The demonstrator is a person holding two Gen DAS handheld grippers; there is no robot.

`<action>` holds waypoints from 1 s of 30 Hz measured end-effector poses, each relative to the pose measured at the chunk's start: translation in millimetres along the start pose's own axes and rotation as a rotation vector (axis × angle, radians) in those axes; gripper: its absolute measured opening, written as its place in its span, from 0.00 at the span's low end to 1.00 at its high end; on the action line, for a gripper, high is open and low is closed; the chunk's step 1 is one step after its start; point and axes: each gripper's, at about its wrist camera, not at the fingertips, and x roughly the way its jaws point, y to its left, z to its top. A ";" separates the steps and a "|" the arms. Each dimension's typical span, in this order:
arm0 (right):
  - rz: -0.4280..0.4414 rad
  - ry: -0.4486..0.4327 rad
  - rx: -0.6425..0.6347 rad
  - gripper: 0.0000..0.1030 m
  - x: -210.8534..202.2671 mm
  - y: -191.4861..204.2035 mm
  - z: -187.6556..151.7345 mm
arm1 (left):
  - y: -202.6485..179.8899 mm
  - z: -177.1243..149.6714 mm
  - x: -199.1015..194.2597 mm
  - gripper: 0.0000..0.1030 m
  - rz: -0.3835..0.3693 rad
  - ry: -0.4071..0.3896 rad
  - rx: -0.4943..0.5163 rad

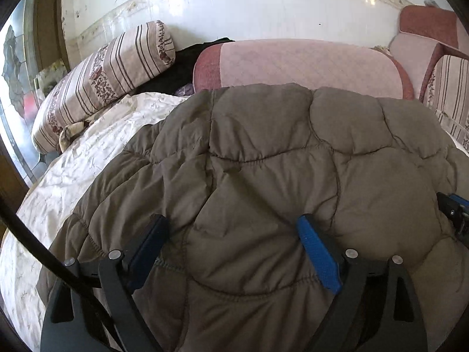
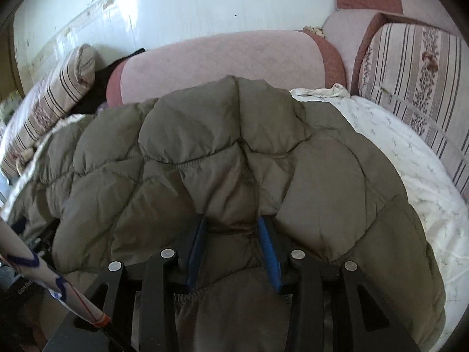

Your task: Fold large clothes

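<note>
A large olive-brown quilted puffer coat (image 1: 263,170) lies spread on a bed with a white embroidered cover (image 1: 73,170). My left gripper (image 1: 231,226) is open, its blue-padded fingers wide apart with the coat's near edge bulging between them. My right gripper (image 2: 233,226) is shut on a bunched fold of the coat (image 2: 234,146) at its near edge. The right gripper's tip also shows at the far right of the left wrist view (image 1: 454,208).
A pink quilted bolster (image 1: 299,64) lies behind the coat against the white tiled wall. A striped floral pillow (image 1: 102,79) sits at the left, another (image 2: 416,82) at the right. A dark garment (image 1: 181,67) lies between pillow and bolster. White bed cover (image 2: 410,158) shows to the right.
</note>
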 end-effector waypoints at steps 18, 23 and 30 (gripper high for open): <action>-0.071 -0.017 -0.055 0.42 -1.5 11.0 -4.3 | 0.3 -7.4 -1.8 0.88 -0.023 -0.049 -0.037; -0.084 -0.021 -0.063 0.42 -0.5 14.0 -4.8 | 1.6 -7.3 -1.5 0.88 -0.025 -0.049 -0.038; -0.096 -0.019 -0.066 0.43 -0.1 15.3 -3.9 | 1.8 -7.5 -1.6 0.88 -0.025 -0.052 -0.039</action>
